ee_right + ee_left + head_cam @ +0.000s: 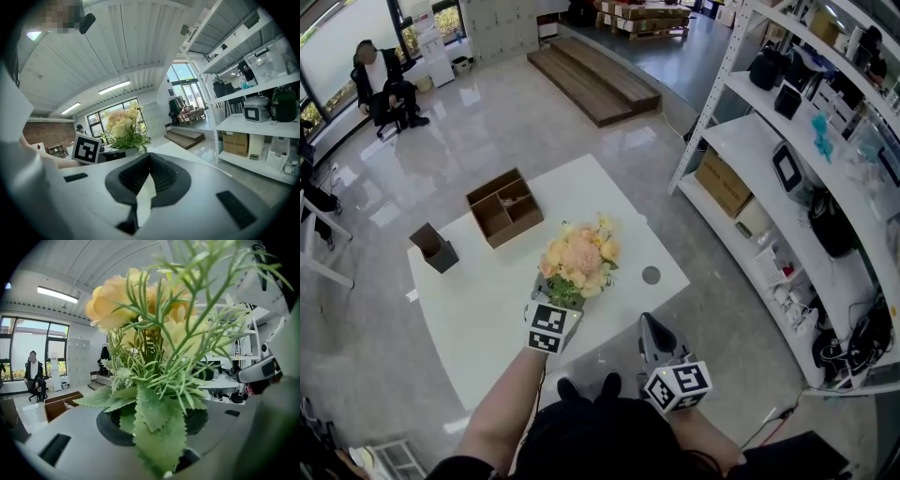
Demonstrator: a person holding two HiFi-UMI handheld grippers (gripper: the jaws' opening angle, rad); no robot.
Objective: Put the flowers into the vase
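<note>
A bunch of peach and yellow flowers (579, 258) with green leaves stands upright near the middle of the white table (487, 309). My left gripper (547, 292) is at its base, jaws open. Leaves and stems (154, 413) lie in the wide gap between the dark pads, which do not press on them. What the stems rest in is hidden behind the gripper. A dark brown square vase (436, 248) stands apart at the table's left. My right gripper (649, 323) hovers off the table's near right edge, shut and empty. The right gripper view shows the flowers (123, 123) from the side.
A wooden compartment box (504, 206) sits behind the flowers. A small grey disc (651, 275) lies on the table to their right. White shelving (787, 187) with boxes and appliances runs along the right. A person (380, 84) sits far back left.
</note>
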